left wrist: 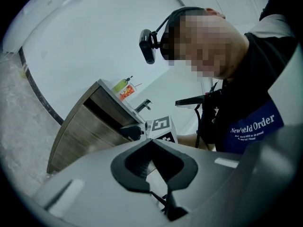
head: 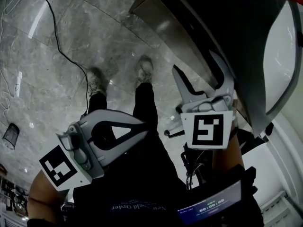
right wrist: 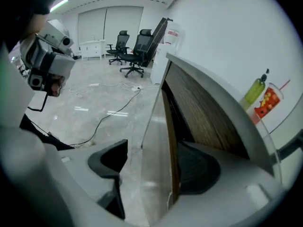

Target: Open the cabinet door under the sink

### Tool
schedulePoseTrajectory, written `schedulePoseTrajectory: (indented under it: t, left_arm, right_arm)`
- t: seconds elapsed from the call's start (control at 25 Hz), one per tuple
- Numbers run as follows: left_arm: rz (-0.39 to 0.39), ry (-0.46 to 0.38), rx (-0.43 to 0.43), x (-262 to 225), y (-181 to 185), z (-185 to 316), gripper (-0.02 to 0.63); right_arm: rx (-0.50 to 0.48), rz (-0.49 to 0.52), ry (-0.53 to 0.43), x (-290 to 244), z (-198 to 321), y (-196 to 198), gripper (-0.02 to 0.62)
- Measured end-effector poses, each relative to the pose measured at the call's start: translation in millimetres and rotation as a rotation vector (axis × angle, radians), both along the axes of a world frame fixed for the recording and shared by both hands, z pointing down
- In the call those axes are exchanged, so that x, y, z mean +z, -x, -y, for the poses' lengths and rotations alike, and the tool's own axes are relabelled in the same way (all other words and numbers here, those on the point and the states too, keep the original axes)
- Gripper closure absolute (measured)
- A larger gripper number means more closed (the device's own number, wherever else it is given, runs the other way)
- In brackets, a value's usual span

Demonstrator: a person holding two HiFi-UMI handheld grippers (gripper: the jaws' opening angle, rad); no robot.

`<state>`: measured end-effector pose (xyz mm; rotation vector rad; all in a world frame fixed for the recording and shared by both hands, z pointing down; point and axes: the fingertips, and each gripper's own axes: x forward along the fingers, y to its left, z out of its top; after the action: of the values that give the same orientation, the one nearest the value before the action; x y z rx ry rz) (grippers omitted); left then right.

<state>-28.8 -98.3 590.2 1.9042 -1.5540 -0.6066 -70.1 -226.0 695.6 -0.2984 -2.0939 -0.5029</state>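
Observation:
The wood-grain sink cabinet stands under a white countertop. Its door hangs ajar, with a dark gap behind its brown edge. My right gripper is open and straddles that free edge: the right pad lies behind the door and the left pad stays clear of the glossy front. From the head view, the right gripper points down at the door. My left gripper is held low at the left, away from the cabinet, shut on nothing. In its own view the left gripper faces the cabinet.
A black cable runs over the marble floor beside the person's shoes. A white power strip and a black basket lie at the left. A green bottle stands on the countertop. Office chairs stand far off.

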Motion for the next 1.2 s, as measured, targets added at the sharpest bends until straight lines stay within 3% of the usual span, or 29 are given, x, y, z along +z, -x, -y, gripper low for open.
schedulePoseTrajectory:
  t: [0.2,0.36,0.52,0.6,0.8,0.96,1.08,1.2]
  left_arm:
    - [-0.004,-0.004,-0.017,-9.8,1.1,1.5,0.606]
    - [-0.012,-0.002,-0.019,-16.5,0.8,-0.2,0.606]
    - [-0.049,-0.009,-0.036,-22.6,3.8,-8.5,0.606]
    - [-0.06,-0.017,-0.039,-26.2,5.5,-12.9,0.606]
    - [-0.041,-0.028,-0.033,-41.2,16.0,-33.5,0.606]
    - [-0.009,-0.043,-0.016,-58.0,33.9,-59.7,0.606]
    - [0.02,-0.045,0.033,-72.4,45.8,-76.5,0.606]
    - [0.059,-0.015,0.079,-90.0,58.3,-87.4,0.606]
  right_arm:
    - [0.079,-0.058,0.294,-10.6,-17.2,-11.1,0.305]
    - [0.247,-0.024,0.434,-12.0,-14.3,-8.9,0.323]
    - [0.437,-0.015,0.449,-8.9,-4.4,-7.0,0.343]
    - [0.476,-0.075,0.44,-0.9,-7.7,-10.2,0.345]
    - [0.423,-0.304,0.236,24.7,-17.1,-23.6,0.349]
    - [0.394,-0.415,0.191,35.5,-17.4,-29.6,0.364]
    - [0.365,-0.549,0.195,56.7,-17.1,-34.8,0.367]
    - [0.343,-0.648,0.138,85.7,-9.1,-49.1,0.367]
